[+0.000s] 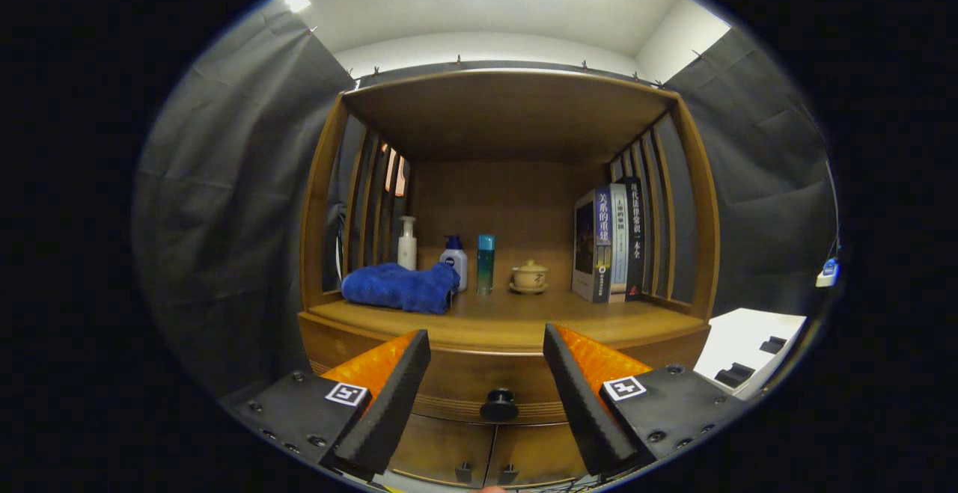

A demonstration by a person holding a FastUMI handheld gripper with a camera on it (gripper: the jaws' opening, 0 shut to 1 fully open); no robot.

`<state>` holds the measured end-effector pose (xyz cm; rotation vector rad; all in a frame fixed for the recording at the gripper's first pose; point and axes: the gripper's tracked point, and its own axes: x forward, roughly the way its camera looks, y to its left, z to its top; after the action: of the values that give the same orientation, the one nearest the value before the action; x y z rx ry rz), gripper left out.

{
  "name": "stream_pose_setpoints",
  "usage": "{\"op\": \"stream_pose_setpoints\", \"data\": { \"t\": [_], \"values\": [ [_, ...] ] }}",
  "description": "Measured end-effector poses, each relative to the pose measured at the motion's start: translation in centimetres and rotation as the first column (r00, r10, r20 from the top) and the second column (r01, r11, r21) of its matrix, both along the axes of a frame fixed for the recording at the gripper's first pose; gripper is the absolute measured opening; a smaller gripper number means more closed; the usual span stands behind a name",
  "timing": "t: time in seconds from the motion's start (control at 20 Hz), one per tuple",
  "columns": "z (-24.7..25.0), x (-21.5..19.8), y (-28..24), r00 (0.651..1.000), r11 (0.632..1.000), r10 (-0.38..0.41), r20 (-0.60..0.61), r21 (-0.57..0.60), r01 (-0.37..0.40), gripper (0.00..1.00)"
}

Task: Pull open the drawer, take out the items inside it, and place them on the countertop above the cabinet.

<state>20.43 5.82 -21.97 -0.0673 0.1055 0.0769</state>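
A wooden cabinet stands straight ahead. Its drawer [464, 381] sits closed under the countertop [516, 321], with a dark round knob [499, 405] at the middle of its front. My gripper [486, 351] is open, and the knob lies between the two fingers, a little beyond them. Nothing is held. The drawer's contents are hidden. On the countertop lie a folded blue towel [402, 287] at the left, three bottles behind it, a small lidded cup [530, 276] and a row of books [610, 242] at the right.
Two lower cabinet doors [486, 452] with small handles sit below the drawer. Slatted side walls and a wooden roof enclose the countertop. A white box [748, 347] stands to the right of the cabinet.
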Motion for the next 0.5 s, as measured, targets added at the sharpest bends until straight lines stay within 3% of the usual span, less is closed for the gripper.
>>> {"op": "stream_pose_setpoints", "data": {
  "t": [0.25, 0.5],
  "values": [
    [-6.1, 3.4, -1.1, 0.995, 0.998, -0.036, -0.094, 0.050, 0.041, 0.99],
    [-9.1, 4.5, -2.1, 0.992, 0.998, -0.058, -0.115, 0.017, 0.061, 0.81]
  ]
}}
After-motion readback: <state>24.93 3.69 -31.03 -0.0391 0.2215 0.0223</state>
